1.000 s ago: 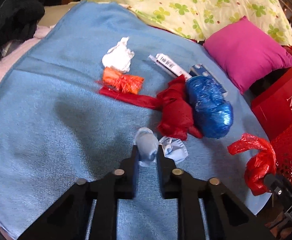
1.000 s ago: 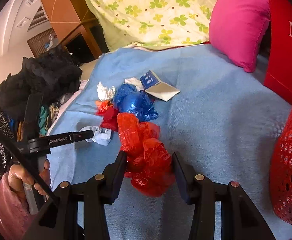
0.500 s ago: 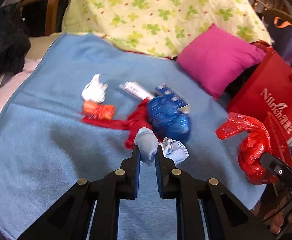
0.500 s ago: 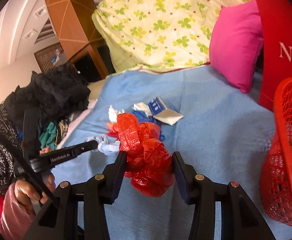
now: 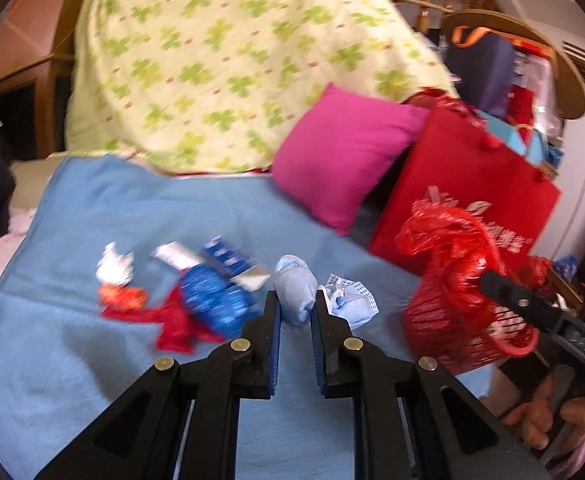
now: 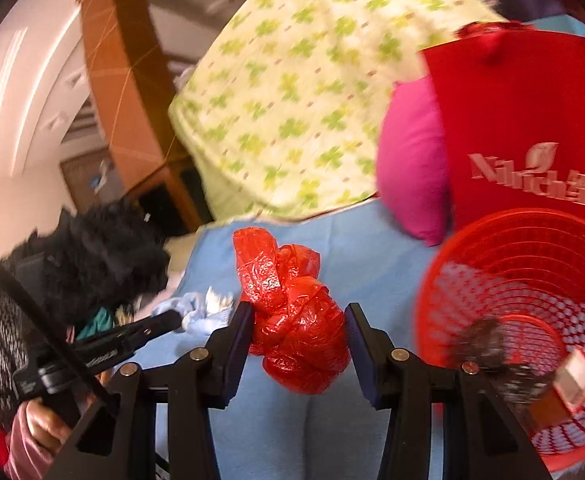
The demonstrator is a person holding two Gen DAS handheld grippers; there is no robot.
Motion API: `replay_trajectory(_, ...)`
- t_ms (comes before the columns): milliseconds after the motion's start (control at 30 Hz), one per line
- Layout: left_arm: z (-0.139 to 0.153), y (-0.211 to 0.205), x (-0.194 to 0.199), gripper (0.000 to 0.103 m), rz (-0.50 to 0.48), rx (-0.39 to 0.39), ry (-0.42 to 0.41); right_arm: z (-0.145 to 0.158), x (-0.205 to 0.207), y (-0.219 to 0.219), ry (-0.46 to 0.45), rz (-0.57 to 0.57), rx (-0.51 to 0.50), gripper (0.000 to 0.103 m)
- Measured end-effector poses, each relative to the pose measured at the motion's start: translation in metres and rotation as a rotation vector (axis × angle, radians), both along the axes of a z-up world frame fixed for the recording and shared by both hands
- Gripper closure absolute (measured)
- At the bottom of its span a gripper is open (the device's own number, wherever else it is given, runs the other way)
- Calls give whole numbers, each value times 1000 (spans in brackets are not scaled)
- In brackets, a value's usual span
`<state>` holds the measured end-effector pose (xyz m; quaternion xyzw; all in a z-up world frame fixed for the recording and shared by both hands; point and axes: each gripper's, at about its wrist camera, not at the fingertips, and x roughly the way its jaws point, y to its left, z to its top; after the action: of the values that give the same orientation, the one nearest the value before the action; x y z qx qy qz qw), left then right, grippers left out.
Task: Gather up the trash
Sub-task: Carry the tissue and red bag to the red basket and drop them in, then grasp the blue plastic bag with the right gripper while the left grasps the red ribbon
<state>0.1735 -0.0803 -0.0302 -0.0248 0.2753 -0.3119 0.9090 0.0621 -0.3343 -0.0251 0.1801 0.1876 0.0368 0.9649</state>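
My left gripper is shut on a pale blue face mask, lifted above the blue blanket; part of the mask hangs to the right of the fingers. My right gripper is shut on a crumpled red plastic bag and holds it up just left of the red mesh basket. In the left wrist view that red plastic bag hangs over the basket. More trash lies on the blanket: a blue bag, red bag, orange wrapper, white tissue, and a blue box.
A pink cushion and a red paper bag stand behind the basket, with a clover-print quilt beyond. The basket holds a small box and dark clumps. Black clothing is piled at the bed's left. A hand grips the left tool.
Both grippers rose and swung right toward the basket, each keeping its load. The basket's inside has come into the right wrist view. The trash pile now lies farther back and left.
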Motion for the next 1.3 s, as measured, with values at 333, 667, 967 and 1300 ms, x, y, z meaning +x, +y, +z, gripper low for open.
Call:
replay_trajectory(333,30,-102,-28,88,-176,-5,-35,0,-37,-91,-48,-202,168,53)
replay_trajectory(667,20,-211,-51,83,-315,129,-45,-23,-55,-173,4,-337,373,49)
replay_trajectory(967,8,-212,-54,59,-290,172,-35,-22,-59,-179,-10,-350,386,44)
replay_trajectory(1300,0,-119,-47,51,-95,224,-95,16,-57,-100,-178,-240,154,44)
